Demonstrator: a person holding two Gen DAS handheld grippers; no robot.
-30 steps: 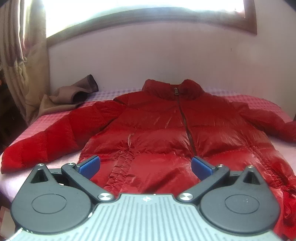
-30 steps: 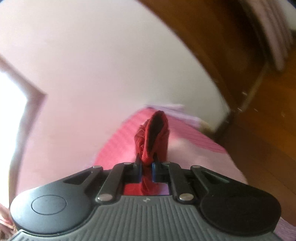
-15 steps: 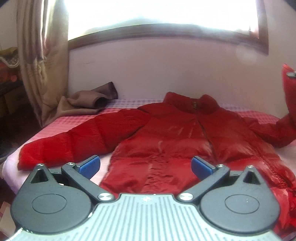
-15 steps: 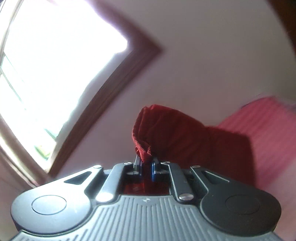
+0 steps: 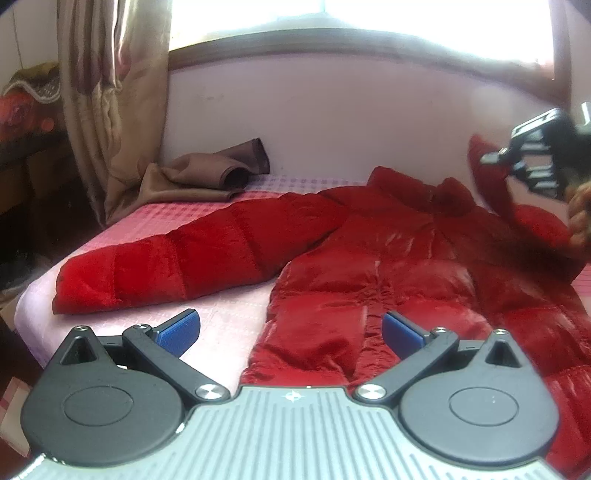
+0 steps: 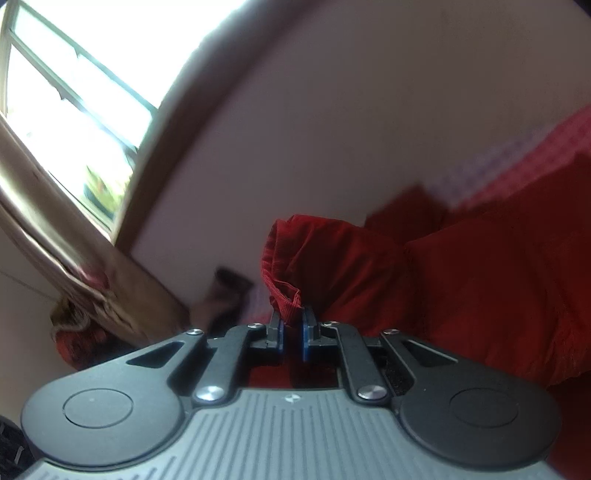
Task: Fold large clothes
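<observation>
A red puffer jacket [image 5: 369,266] lies front up on the pink bed [image 5: 229,317], its left sleeve [image 5: 177,258] stretched out flat toward the bed's left edge. My left gripper [image 5: 290,330] hovers open over the jacket's lower hem with nothing between its blue pads. My right gripper [image 6: 291,328] is shut on the ribbed cuff [image 6: 284,295] of the right sleeve and holds it lifted above the jacket's body. In the left wrist view that right gripper [image 5: 487,158] shows at the far right, with the raised sleeve [image 5: 517,221] hanging from it.
A brown garment [image 5: 207,173] lies crumpled at the bed's far left corner by the wall. A beige curtain [image 5: 110,92] hangs at the left under a bright window [image 5: 351,14]. A hand [image 5: 580,210] shows at the right edge.
My right gripper has swung the sleeve cuff up and left over the jacket, now facing the window and curtain. My left gripper has shifted left, so the jacket sits further right in its view.
</observation>
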